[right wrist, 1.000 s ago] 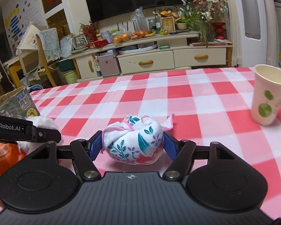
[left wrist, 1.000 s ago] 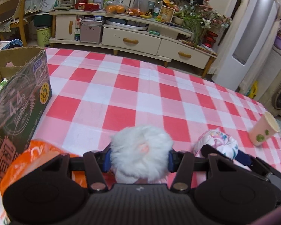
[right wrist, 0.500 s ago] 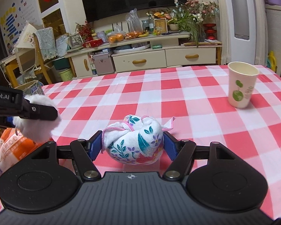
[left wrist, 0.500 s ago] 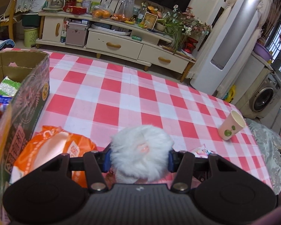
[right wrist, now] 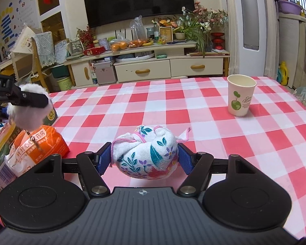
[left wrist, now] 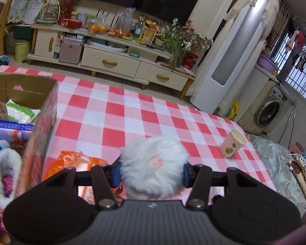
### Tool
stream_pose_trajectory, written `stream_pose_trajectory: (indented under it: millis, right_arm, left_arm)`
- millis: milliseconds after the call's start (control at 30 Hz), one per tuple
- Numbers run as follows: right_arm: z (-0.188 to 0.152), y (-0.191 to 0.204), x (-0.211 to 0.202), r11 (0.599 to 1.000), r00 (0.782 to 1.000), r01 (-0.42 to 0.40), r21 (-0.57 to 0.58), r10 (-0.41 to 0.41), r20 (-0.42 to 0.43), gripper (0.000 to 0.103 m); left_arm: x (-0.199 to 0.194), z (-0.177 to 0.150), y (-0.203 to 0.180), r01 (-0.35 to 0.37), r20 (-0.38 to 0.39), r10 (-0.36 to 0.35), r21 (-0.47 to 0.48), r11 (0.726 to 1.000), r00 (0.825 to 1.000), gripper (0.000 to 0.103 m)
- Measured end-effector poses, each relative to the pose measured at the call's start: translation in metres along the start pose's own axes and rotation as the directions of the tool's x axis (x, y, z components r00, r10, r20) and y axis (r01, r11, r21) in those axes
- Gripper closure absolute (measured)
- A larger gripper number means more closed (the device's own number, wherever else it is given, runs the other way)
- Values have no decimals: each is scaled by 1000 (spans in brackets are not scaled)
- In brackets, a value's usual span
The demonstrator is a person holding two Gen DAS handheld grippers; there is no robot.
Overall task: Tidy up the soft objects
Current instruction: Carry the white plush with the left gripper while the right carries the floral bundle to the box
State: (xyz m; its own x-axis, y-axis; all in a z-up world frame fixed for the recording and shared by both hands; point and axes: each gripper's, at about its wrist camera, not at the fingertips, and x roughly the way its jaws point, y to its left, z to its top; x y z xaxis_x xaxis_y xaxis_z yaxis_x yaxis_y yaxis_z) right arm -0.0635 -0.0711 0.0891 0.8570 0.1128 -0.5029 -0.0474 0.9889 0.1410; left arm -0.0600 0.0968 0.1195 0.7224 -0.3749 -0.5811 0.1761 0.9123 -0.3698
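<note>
My left gripper (left wrist: 151, 173) is shut on a white fluffy pompom (left wrist: 153, 167) and holds it well above the red-checked tablecloth (left wrist: 116, 122), just right of an open cardboard box (left wrist: 40, 110) that holds several soft items. The pompom also shows in the right wrist view (right wrist: 28, 110) at the far left. My right gripper (right wrist: 143, 159) is shut on a balled floral cloth (right wrist: 146, 155) and holds it above the tablecloth (right wrist: 193, 110).
An orange plastic package (right wrist: 36, 145) lies beside the box, below the pompom; it also shows in the left wrist view (left wrist: 75, 163). A paper cup (right wrist: 239, 96) stands at the right of the table. A TV cabinet (right wrist: 144, 69) stands beyond the far edge.
My left gripper has risen with the pompom, and the box's inside has come into view. My right gripper has lifted the floral cloth a little off the table.
</note>
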Motion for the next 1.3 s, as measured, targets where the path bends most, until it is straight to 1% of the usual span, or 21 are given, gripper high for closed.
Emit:
stream_pose_trajectory:
  millis: [267, 433, 633, 767, 867, 1100, 1300]
  right_arm:
    - [10, 30, -9, 999, 1000, -10, -52, 11, 20, 18]
    - [24, 53, -14, 997, 998, -50, -66, 53, 44, 18]
    - [43, 90, -11, 987, 990, -111, -120, 120, 76, 18]
    - [57, 121, -7, 973, 978, -167, -158, 184, 97, 18]
    - [67, 143, -2, 959, 967, -208, -190, 231, 108, 18]
    - [89, 192, 19, 917, 935, -301, -260, 338, 107, 18]
    - [104, 220, 49, 880, 913, -350, -322, 397, 94, 18]
  left_arm:
    - [-24, 12, 24, 22, 61, -21, -15, 1000, 998, 51]
    - [-36, 20, 42, 28, 101, -24, -34, 999, 995, 51]
    - [-52, 27, 69, 4, 149, 7, -69, 998, 989, 51]
    - [-65, 33, 91, -13, 189, 33, -109, 994, 981, 50]
    - [-72, 35, 106, -38, 213, 68, -141, 989, 975, 50]
    - [-80, 42, 141, -94, 238, 146, -217, 972, 960, 50]
    - [-79, 51, 161, -125, 248, 193, -265, 956, 949, 50]
